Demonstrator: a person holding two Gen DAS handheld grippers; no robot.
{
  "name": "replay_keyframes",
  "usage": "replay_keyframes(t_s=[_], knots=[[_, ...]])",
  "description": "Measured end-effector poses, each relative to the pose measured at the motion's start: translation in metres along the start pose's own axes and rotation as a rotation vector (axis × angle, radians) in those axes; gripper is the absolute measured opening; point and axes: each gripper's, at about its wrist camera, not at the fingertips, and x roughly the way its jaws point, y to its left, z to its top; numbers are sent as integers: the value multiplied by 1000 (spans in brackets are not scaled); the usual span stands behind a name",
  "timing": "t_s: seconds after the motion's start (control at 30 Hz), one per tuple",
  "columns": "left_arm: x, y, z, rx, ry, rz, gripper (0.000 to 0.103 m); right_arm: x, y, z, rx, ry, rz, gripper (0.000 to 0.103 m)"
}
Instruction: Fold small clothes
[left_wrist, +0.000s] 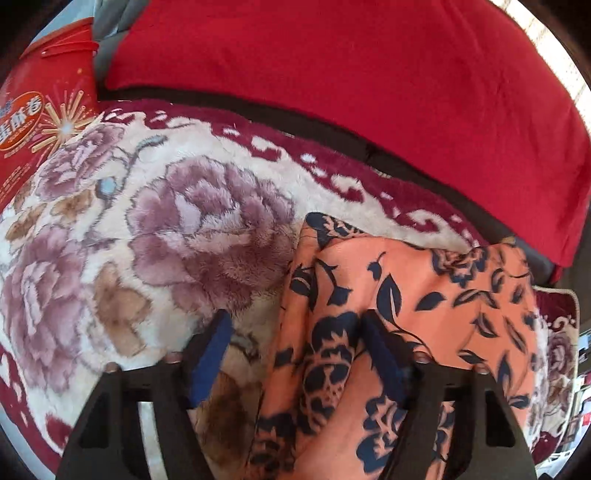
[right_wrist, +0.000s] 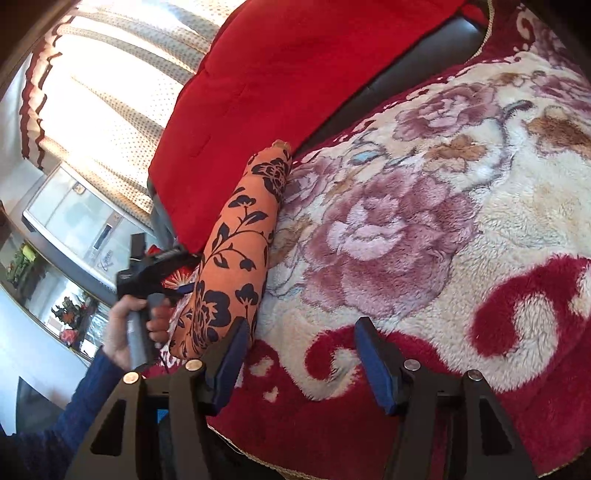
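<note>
An orange garment with dark blue flowers lies folded on a plush floral blanket. In the left wrist view my left gripper stands open over the garment's left edge. Its right finger is over the cloth and its left finger is over bare blanket. From the right wrist view the garment looks like a long narrow bundle. A hand holds the left gripper just beyond it. My right gripper is open above the blanket's red border, holding nothing. Its left finger is next to the garment's near end.
A red cushion lies behind the blanket, past a dark strip of seat. A red printed box stands at the far left. A bright curtained window and a glass cabinet are off to the side.
</note>
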Motion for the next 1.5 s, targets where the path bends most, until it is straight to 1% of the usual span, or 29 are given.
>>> replay_keyframes(t_s=[0.1, 0.13, 0.17, 0.2, 0.23, 0.33, 0.4, 0.43, 0.5, 0.53, 0.6, 0.63, 0.67, 0.7, 0.73, 0.77, 0.8, 0.83, 0.9, 0.93, 0.97, 1.0, 1.1, 1.2, 1.27, 1.3, 1.37, 1.43, 1.5], knots=[[0, -3, 0, 16, -14, -17, 44, 3, -1, 3, 3, 3, 6, 64], [-2, -7, 0, 42, -25, -17, 24, 4, -1, 3, 2, 3, 7, 64], [-5, -12, 0, 76, -37, 1, 13, 5, -1, 4, 2, 4, 9, 64], [-8, -16, 2, 95, -55, 15, 11, 5, -1, 4, 3, 5, 11, 64], [-14, -20, 4, 118, -87, 23, 4, 5, -2, 4, 4, 4, 13, 64], [-39, -28, 10, 187, -206, 46, 1, 5, -4, 5, 13, 3, 18, 62], [-47, -28, 12, 208, -271, 89, 0, 5, -4, 5, 15, 2, 18, 62], [-41, -24, 15, 207, -257, 106, 0, 6, -4, 4, 13, 2, 15, 62], [-16, -12, 21, 182, -168, 138, 0, 6, -3, 4, 8, 3, 12, 62], [-10, -6, 21, 162, -135, 132, 0, 6, -3, 4, 7, 3, 12, 62], [-14, 7, 18, 95, -116, 23, 0, 6, -3, 4, 8, 3, 14, 62], [-20, 12, 17, 64, -116, -51, 4, 6, -4, 4, 9, 2, 15, 62], [-24, 13, 17, 53, -111, -100, 16, 6, -4, 4, 8, 2, 13, 62], [-28, 13, 17, 52, -112, -136, 25, 7, -3, 3, 5, 3, 9, 62], [-32, 11, 18, 57, -122, -151, 44, 7, -2, 4, 1, 4, 7, 62], [-33, 8, 18, 62, -127, -157, 55, 7, -2, 4, -1, 4, 6, 62], [-34, 7, 18, 64, -128, -167, 55, 7, -2, 4, -2, 4, 8, 62], [-31, 6, 19, 65, -118, -172, 55, 7, -2, 4, 0, 4, 11, 62], [-17, 3, 21, 55, -71, -150, 55, 5, -3, 5, 4, 4, 16, 62], [-11, 3, 21, 47, -48, -139, 40, 5, -3, 5, 4, 4, 17, 62], [-5, 2, 20, 53, -28, -137, 19, 5, -3, 5, 4, 4, 17, 62], [-1, -2, 17, 74, -2, -127, 16, 4, -3, 5, 4, 4, 19, 62], [5, -9, 13, 103, 25, -99, 16, 5, -4, 5, 11, 6, 24, 62], [10, -4, 18, 47, 65, -114, 16, 5, -4, 5, 13, 5, 25, 62], [11, -3, 19, 49, 62, -113, 16, 4, -4, 5, 17, 2, 27, 62], [10, -6, 18, 72, 57, -102, 16, 4, -3, 4, 20, 0, 27, 62], [5, -11, 17, 114, 36, -85, 7, 4, -3, 4, 20, -1, 25, 62], [-7, -16, 18, 145, -12, -81, 5, 4, -3, 4, 19, -1, 25, 62], [-25, -21, 20, 162, -95, -80, 5, 4, -3, 4, 19, -1, 25, 62]])
